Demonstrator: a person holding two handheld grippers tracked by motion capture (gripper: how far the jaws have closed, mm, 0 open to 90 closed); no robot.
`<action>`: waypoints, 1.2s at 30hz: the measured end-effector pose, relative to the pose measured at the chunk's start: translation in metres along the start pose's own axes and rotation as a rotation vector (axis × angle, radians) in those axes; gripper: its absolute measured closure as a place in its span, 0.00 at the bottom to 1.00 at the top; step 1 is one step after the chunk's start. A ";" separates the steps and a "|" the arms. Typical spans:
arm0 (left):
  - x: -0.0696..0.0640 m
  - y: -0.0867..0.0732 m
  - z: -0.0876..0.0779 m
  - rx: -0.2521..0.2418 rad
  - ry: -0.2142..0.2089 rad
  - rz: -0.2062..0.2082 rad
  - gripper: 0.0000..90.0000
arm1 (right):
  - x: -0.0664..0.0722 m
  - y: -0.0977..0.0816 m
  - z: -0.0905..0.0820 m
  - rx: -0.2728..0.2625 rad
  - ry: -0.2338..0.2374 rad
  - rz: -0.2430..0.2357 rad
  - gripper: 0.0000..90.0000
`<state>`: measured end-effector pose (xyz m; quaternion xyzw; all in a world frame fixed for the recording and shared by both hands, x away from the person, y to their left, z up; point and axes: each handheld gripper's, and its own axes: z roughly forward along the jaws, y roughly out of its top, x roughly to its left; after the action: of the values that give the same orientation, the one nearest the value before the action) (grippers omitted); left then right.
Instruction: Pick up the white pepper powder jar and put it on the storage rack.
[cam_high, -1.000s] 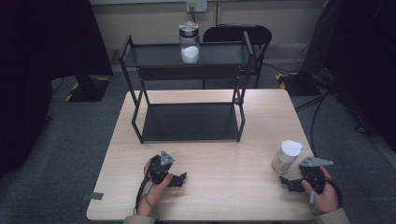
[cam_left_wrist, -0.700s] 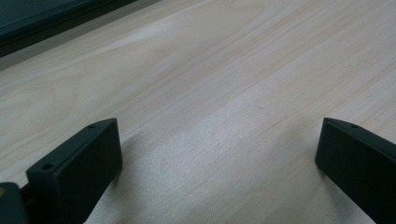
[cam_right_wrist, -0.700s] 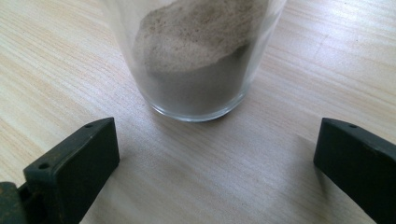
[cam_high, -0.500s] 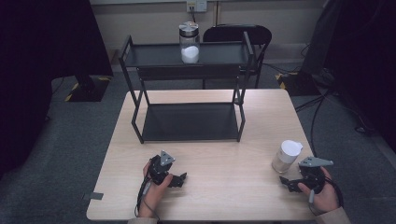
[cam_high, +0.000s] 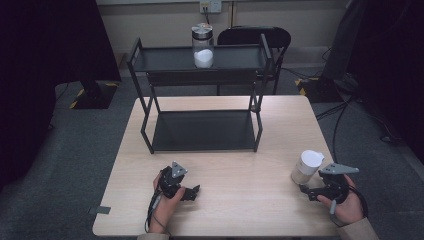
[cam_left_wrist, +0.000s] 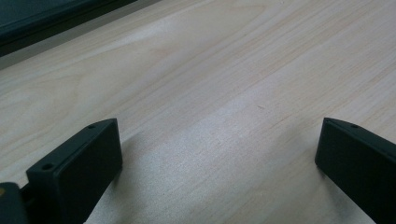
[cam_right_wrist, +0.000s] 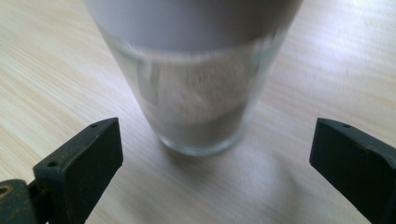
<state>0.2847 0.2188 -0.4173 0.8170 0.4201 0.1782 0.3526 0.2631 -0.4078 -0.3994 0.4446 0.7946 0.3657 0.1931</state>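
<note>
wooden desk carrying a black two-tier rack, jar of white powder on its top shelf. white-lidded glass jar standing near the desk's right edge, just ahead of right hand-held gripper, spread, just been closing slightly, pinching nothing. left hand-held gripper spread over bare wood.

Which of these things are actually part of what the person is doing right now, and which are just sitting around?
In use:
- right gripper, jaws open, facing the jar
- white-lidded jar of pale powder, standing on the table

Just there:
- left gripper, open over bare wood
- black two-tier rack
- metal-lidded jar on its top shelf
- chair behind
</note>
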 end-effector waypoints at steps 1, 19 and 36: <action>0.000 0.000 0.000 0.000 0.000 0.000 0.00 | 0.000 0.000 -0.001 -0.013 0.001 0.007 0.02; 0.000 0.000 0.000 0.000 0.000 -0.001 0.00 | 0.009 0.004 0.005 -0.173 -0.003 0.018 0.23; 0.000 0.000 0.000 0.000 0.000 -0.001 0.00 | 0.012 0.030 0.005 -0.161 0.068 -0.054 0.34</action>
<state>0.2846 0.2188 -0.4173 0.8167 0.4204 0.1783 0.3527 0.2775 -0.3856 -0.3799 0.3933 0.7804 0.4380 0.2107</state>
